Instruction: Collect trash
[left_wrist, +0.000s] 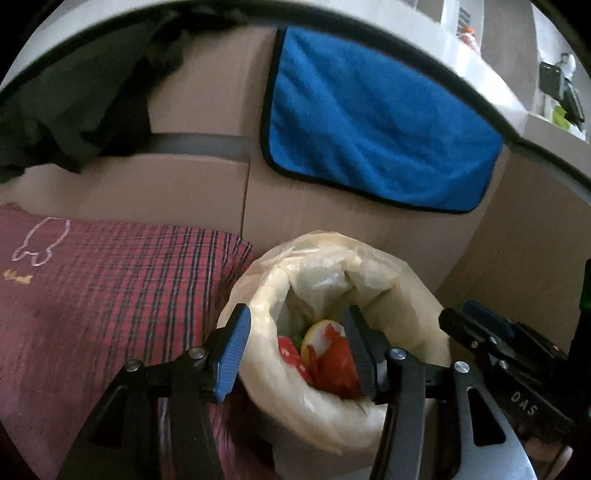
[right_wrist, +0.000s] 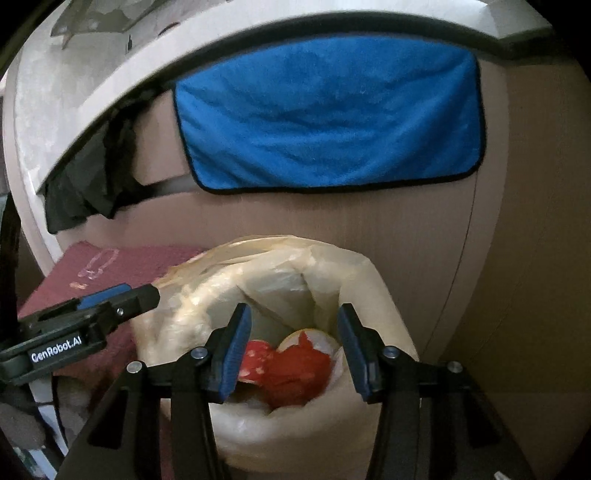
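Both sets of tongs, the left gripper (left_wrist: 295, 347) and right gripper (right_wrist: 293, 349), gape empty over the lined bin (right_wrist: 384, 295) (red wrappers (right_wrist: 295, 369) inside), whose thin, slippery liner looks best pinched at the rolled rim

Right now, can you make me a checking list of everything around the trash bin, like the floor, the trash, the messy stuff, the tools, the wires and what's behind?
Surface: nothing seen of bare floor.
Job's things: round bin lined with a cream plastic bag; crumpled red and yellow wrappers lie inside it.
Clutter: red checked cloth lies left of the bin; dark green cloth hangs above it.
Grippers: left tool open over the bin, nothing between its fingers; right tool open over the wrappers, nothing held.
Cables: nothing seen.
Surroundings: brown cardboard panels behind the bin; blue towel with black edging hangs over them from a white ledge.
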